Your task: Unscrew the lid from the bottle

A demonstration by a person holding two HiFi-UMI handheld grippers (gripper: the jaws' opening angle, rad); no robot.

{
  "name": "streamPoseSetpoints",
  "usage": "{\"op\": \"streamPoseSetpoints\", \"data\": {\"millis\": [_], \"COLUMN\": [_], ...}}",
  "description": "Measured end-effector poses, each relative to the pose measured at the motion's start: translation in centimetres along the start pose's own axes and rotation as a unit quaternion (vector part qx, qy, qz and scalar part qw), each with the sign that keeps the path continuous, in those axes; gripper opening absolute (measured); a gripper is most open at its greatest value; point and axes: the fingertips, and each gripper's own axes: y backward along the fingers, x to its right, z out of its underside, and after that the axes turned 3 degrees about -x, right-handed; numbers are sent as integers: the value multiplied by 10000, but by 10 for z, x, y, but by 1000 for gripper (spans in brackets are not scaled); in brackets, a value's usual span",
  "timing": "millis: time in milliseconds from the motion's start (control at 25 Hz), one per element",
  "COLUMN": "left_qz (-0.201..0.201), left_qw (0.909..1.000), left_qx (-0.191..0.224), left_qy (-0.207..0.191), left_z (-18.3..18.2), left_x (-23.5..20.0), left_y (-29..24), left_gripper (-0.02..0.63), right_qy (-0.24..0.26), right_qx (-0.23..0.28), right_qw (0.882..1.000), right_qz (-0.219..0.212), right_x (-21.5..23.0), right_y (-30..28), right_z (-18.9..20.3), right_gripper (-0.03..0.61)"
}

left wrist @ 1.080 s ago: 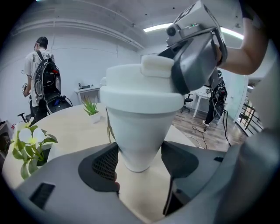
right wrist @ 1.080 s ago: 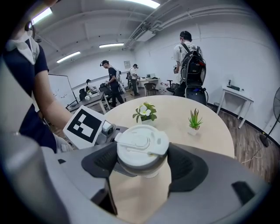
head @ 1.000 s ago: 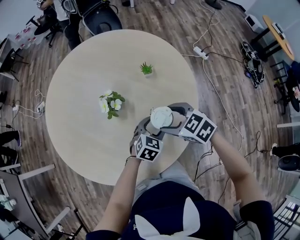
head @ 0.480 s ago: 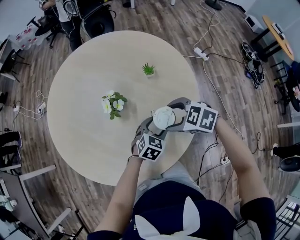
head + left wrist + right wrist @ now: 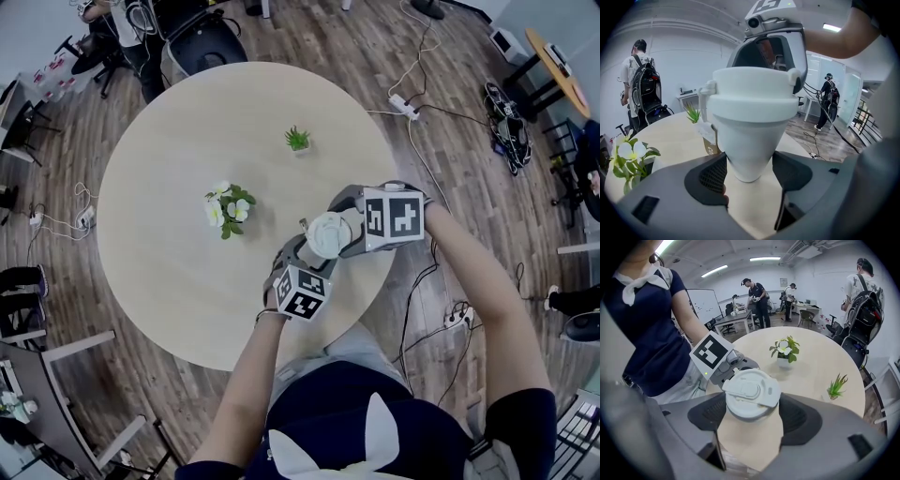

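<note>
A white bottle (image 5: 749,140) with a tapered body hangs above the near right part of the round table (image 5: 169,272). My left gripper (image 5: 312,251) is shut on the body from below, with its pads (image 5: 714,172) against both sides. The bottle's white flip-top lid (image 5: 751,392) sits between the jaws of my right gripper (image 5: 751,417), which is shut on its rim. In the head view the lid (image 5: 326,232) faces up, and the right gripper (image 5: 336,230) reaches in from the right.
A pot of white flowers (image 5: 225,208) stands mid-table and a small green plant (image 5: 296,139) farther back. A chair (image 5: 202,37) is at the table's far edge. Cables and a power strip (image 5: 401,105) lie on the floor at the right. People stand around the room.
My right gripper has turned about the lid: its marker cube has swung from the near right of the bottle to the far right. The left gripper and bottle have hardly moved.
</note>
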Motion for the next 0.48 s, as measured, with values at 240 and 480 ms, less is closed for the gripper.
{"op": "streamPoseSetpoints", "data": {"millis": [240,480], "left_qz": [-8,-4], "left_qw": [10000,10000], "left_qx": [-2,19], "left_qy": [31,55], "left_z": [0,0], "left_x": [2,1], "left_y": [0,-1], "left_gripper": [314,314], "right_qy": [-289,-1468], "right_qx": [-46,1295], "right_qw": [9991,9746], "right_qz": [318,1086], "right_x": [-3,-2], "right_y": [1,3], "right_z": [0,-6], "right_gripper": [368,441]}}
